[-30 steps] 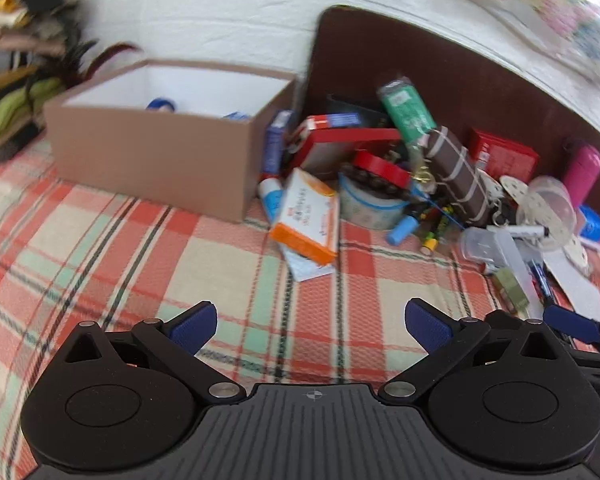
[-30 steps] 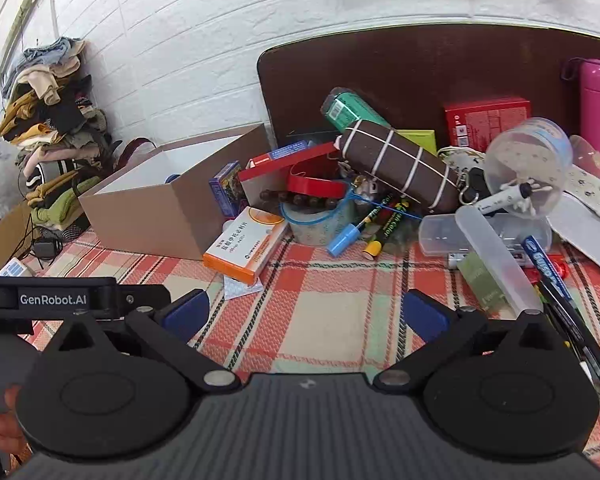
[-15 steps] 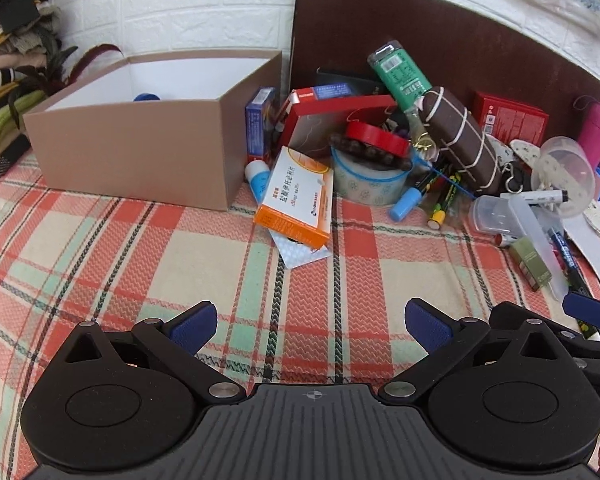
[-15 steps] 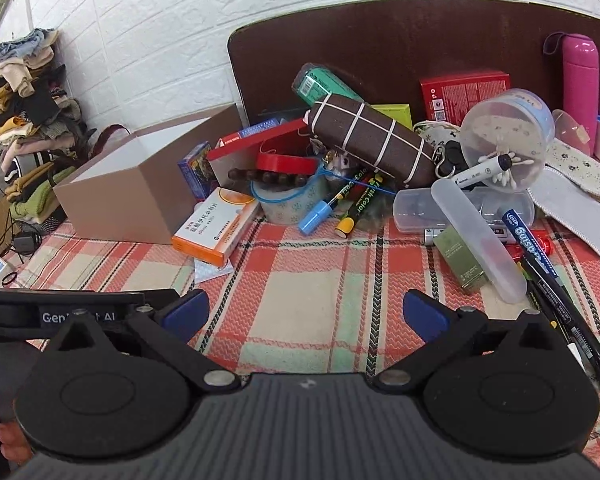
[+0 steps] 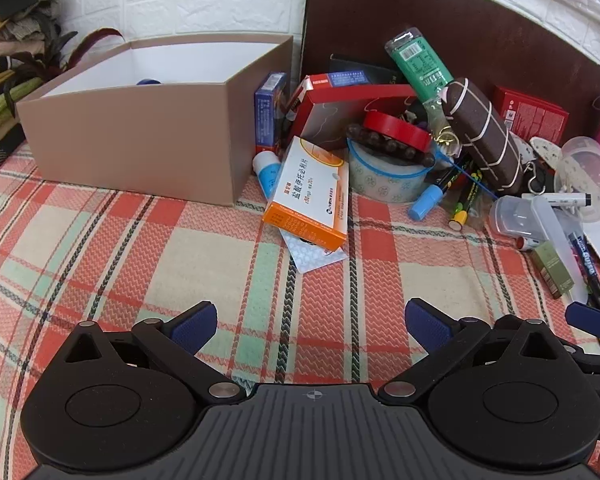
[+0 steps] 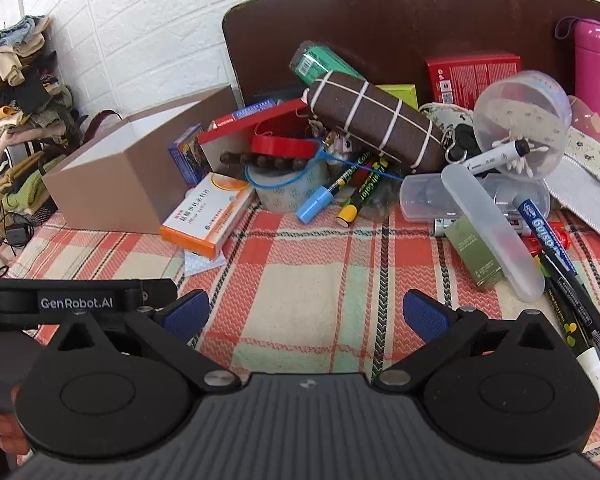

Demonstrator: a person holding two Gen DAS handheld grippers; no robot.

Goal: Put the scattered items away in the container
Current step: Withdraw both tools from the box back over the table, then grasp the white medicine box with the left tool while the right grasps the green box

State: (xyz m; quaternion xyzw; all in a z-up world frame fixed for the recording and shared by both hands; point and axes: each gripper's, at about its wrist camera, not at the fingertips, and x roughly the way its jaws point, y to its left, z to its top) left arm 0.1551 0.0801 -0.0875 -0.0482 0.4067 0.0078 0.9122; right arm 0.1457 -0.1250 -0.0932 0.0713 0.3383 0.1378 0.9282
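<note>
I judge the task barely begun: both my left gripper (image 5: pixel 311 322) and right gripper (image 6: pixel 306 316) gape empty, the brown cardboard box (image 5: pixel 140 136) holds almost nothing visible, and right of it the pile around the orange-and-white medicine carton (image 5: pixel 310 196) waits.

Left gripper housing (image 6: pixel 76 303): white lettering "GenRobot.AI" on the black bar, seen from the right wrist view.
Yellow-capped marker (image 6: pixel 362 192): "Flash Color" along the black barrel.
Blue-labelled marker (image 6: pixel 540 228): white letters reading roughly "Guiso", partly cut off.
Orange-and-white medicine box (image 5: pixel 309 196): Chinese characters in blue on the white face; too small to read surely.
</note>
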